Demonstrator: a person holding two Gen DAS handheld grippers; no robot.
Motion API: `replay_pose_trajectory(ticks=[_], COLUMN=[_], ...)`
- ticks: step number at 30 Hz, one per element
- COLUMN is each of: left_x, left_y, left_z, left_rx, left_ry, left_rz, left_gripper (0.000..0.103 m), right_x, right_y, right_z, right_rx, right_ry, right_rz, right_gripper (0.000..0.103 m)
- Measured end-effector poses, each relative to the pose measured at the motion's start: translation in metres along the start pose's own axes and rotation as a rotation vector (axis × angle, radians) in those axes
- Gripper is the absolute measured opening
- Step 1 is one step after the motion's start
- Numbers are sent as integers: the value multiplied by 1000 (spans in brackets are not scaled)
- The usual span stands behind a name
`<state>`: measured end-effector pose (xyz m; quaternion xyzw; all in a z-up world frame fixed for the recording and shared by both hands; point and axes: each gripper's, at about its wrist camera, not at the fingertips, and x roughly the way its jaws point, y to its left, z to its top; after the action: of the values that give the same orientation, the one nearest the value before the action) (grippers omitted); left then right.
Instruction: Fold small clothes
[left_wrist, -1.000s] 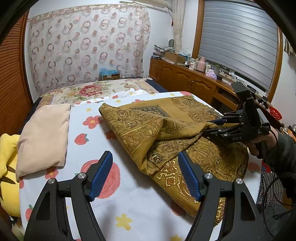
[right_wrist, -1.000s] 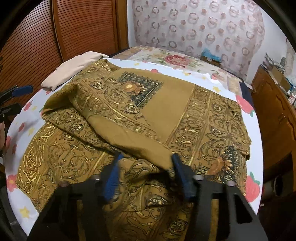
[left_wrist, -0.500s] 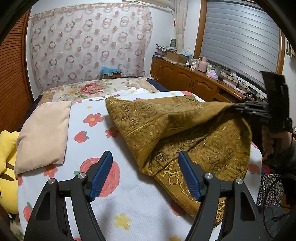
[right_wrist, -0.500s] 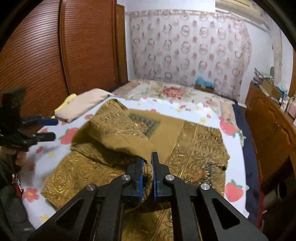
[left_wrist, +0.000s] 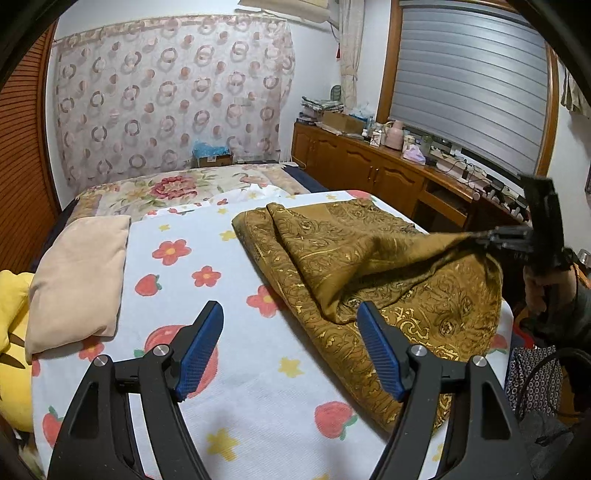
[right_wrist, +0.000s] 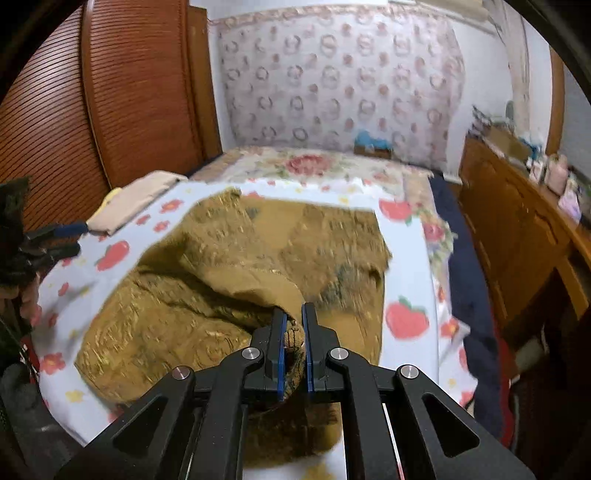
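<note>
Your right gripper is clamped on a corner of the gold cloth, lifting it at three o'clock. Your left gripper hangs empty, jaws wide, over the sheet.

The left hand-held gripper hovers with jaws wide apart; the right hand-held gripper is clamped tight.

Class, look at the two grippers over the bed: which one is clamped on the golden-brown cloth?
The right gripper: its blue pads are pinched shut on a bunched edge of the golden-brown cloth, lifting it. The left gripper hangs open, nothing between its pads.
</note>
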<state>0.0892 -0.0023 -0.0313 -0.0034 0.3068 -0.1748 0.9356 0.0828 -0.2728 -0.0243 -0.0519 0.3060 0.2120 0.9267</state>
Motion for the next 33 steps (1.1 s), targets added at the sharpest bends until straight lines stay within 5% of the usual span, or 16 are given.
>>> replay_pose_trajectory(ticks=[9, 15, 33], left_x=[-1, -3, -9], left_y=[0, 0, 12], left_z=[2, 1, -9], left_rx=[1, 2, -29], left_ry=[-5, -14, -13], left_rz=[6, 15, 28], left_gripper=[76, 76, 76], right_x=[-29, -40, 89], right_y=[-9, 5, 121], right_z=[8, 18, 46], right_rx=[22, -17, -234], right_ry=[-41, -94, 74], right_rz=[10, 13, 231], right_gripper=[14, 48, 60])
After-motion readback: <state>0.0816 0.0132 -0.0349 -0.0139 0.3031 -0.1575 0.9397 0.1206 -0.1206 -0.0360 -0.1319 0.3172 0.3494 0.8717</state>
